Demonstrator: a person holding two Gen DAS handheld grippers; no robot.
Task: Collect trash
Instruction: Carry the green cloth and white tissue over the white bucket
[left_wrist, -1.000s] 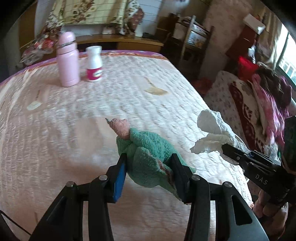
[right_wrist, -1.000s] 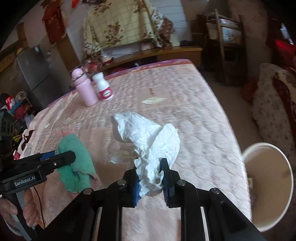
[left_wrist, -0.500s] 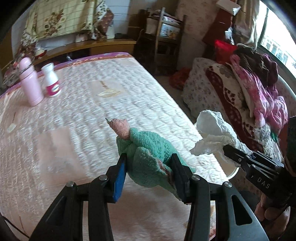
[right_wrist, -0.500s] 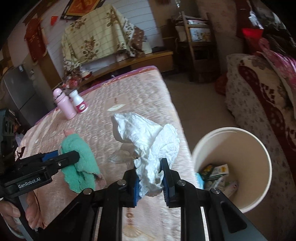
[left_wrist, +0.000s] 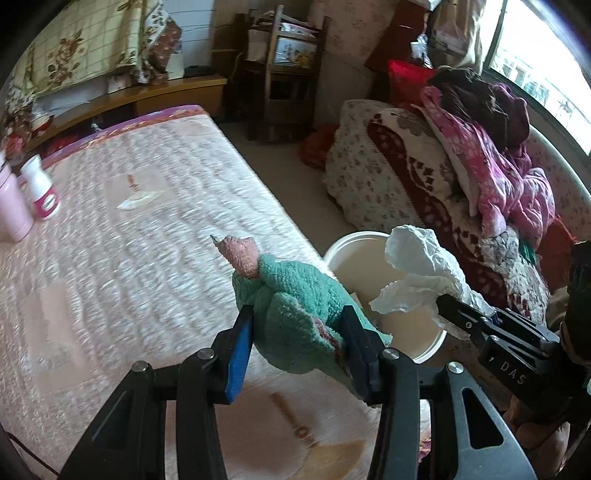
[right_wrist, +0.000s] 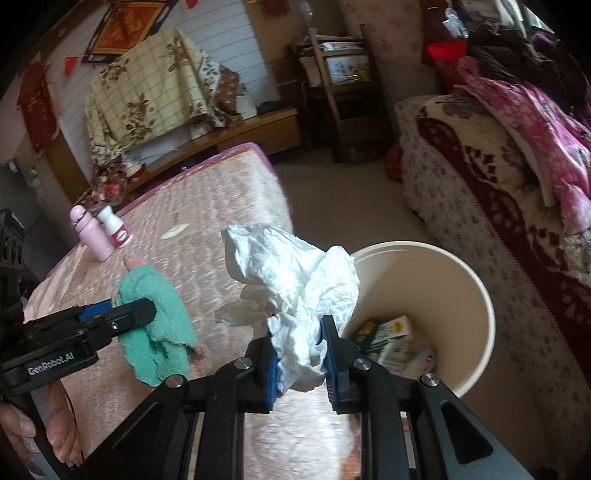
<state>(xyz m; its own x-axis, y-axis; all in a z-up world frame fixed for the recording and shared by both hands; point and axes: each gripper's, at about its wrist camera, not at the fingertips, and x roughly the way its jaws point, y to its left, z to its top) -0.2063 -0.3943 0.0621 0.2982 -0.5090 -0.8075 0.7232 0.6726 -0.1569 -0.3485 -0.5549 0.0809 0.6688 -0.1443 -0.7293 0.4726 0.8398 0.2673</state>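
Note:
My left gripper (left_wrist: 297, 334) is shut on a green fuzzy cloth (left_wrist: 295, 299) with a pink tip, held above the bed's right edge. The same cloth (right_wrist: 157, 317) shows at the left of the right wrist view, clamped in the left gripper (right_wrist: 144, 310). My right gripper (right_wrist: 298, 354) is shut on a crumpled white tissue (right_wrist: 295, 280), which hangs beside the rim of a cream bin (right_wrist: 476, 295). That tissue (left_wrist: 421, 273) also appears over the bin (left_wrist: 347, 247) in the left wrist view, gripped by the right gripper (left_wrist: 443, 306). Packets of rubbish (right_wrist: 388, 336) lie inside the bin.
A pink quilted bed (left_wrist: 129, 240) fills the left. A pink flask (right_wrist: 90, 236) and a white bottle (right_wrist: 116, 227) stand on its far side, with a paper scrap (right_wrist: 175, 230) nearby. A sofa (right_wrist: 498, 206) piled with clothes lies right. Bare floor separates bed and sofa.
Both grippers have swung right from over the bed towards its edge, each keeping its load. The bin has come into view under the tissue, and the flask and bottle have slid left.

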